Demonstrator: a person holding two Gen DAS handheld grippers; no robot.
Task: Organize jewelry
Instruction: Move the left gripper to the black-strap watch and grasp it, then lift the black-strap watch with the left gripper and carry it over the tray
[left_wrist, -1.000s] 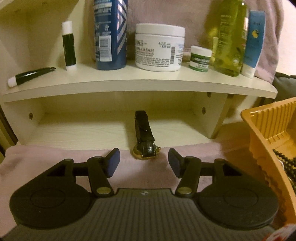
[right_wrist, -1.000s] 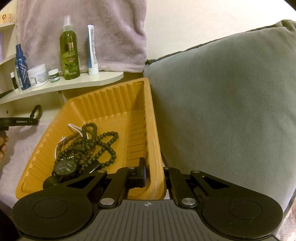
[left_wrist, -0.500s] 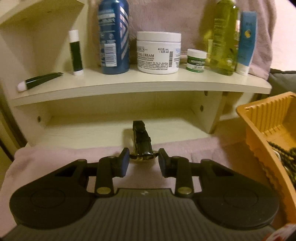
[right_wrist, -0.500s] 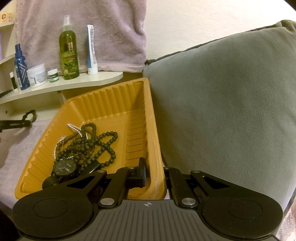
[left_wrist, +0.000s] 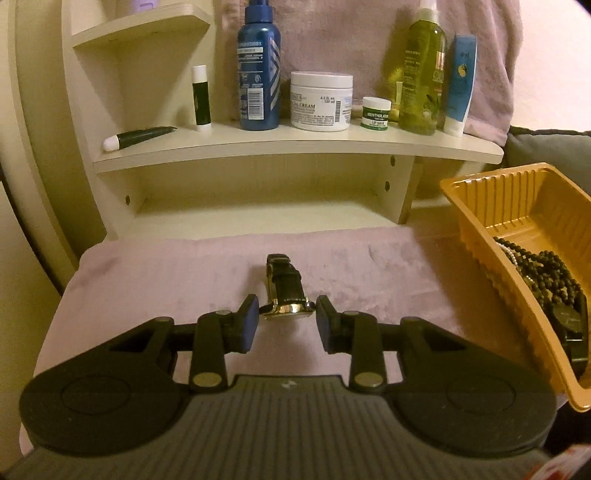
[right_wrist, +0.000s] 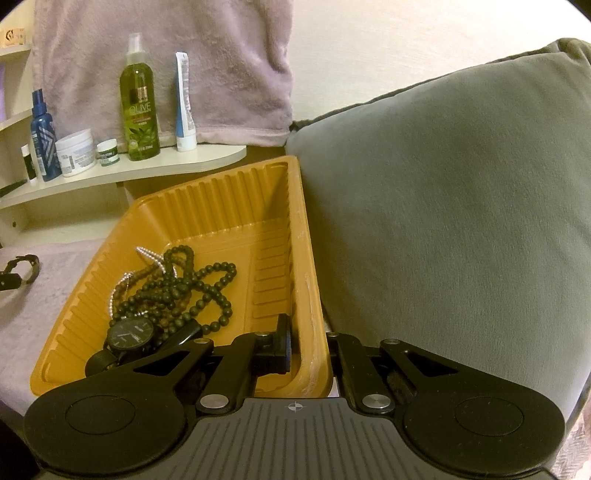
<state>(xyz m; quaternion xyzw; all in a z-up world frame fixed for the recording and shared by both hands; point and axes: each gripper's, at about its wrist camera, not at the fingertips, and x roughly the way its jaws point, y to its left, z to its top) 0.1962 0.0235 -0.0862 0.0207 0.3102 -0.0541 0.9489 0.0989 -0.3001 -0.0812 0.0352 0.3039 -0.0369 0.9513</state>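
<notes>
A gold-cased watch with a black strap (left_wrist: 285, 291) stands on its side on the pink cloth (left_wrist: 147, 280). My left gripper (left_wrist: 284, 320) is open, one finger on each side of the watch case, with small gaps. The watch also shows at the left edge of the right wrist view (right_wrist: 22, 269). My right gripper (right_wrist: 308, 350) is shut on the right wall of the orange tray (right_wrist: 306, 258). The tray holds dark bead necklaces (right_wrist: 184, 288), a thin silver chain (right_wrist: 147, 254) and a black watch (right_wrist: 130, 334).
A cream shelf unit (left_wrist: 295, 147) stands behind the cloth with a blue bottle (left_wrist: 258, 74), a cream jar (left_wrist: 320, 101), a small green pot, a green bottle (left_wrist: 421, 74) and tubes. A grey cushion (right_wrist: 461, 221) lies against the tray's right side.
My left gripper pulled back from the shelf onto the cloth, closing near the watch and then spreading wider. The watch now sits further out on the cloth. My right gripper stayed on the tray.
</notes>
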